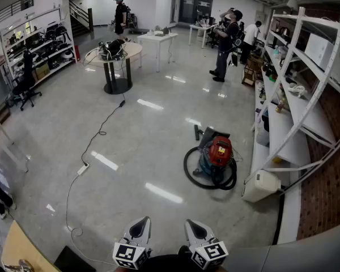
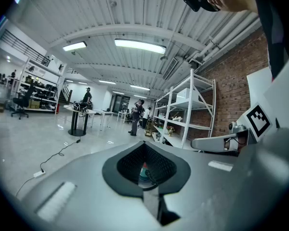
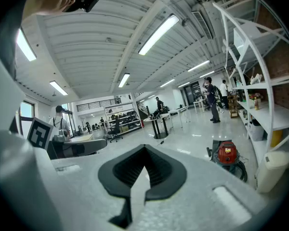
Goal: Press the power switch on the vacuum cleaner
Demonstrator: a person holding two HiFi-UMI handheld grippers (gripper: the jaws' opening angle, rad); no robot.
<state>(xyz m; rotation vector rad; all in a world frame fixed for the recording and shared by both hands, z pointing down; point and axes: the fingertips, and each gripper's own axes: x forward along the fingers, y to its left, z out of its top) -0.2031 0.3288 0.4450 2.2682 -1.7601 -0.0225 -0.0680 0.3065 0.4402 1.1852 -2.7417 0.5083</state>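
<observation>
Head view puts the vacuum cleaner (image 1: 218,156) on the floor (image 1: 136,152), well ahead of you and off to the right, with its black hose (image 1: 188,166) looped around the base. It stands just beside the foot of the white shelving (image 1: 297,109). Your left gripper (image 1: 139,226) and right gripper (image 1: 195,228) hang side by side at the near edge, both well apart from the machine. Each gripper has its jaws pressed together with nothing held between them.

Your right gripper is on the vacuum's side, so by my reading it has the shorter reach. In its own view the red body (image 3: 227,154) sits right of the jaws, which suggests you turn right as you walk in. The power switch is too small to pick out from here, so you likely need to close in before choosing a spot to press.
</observation>
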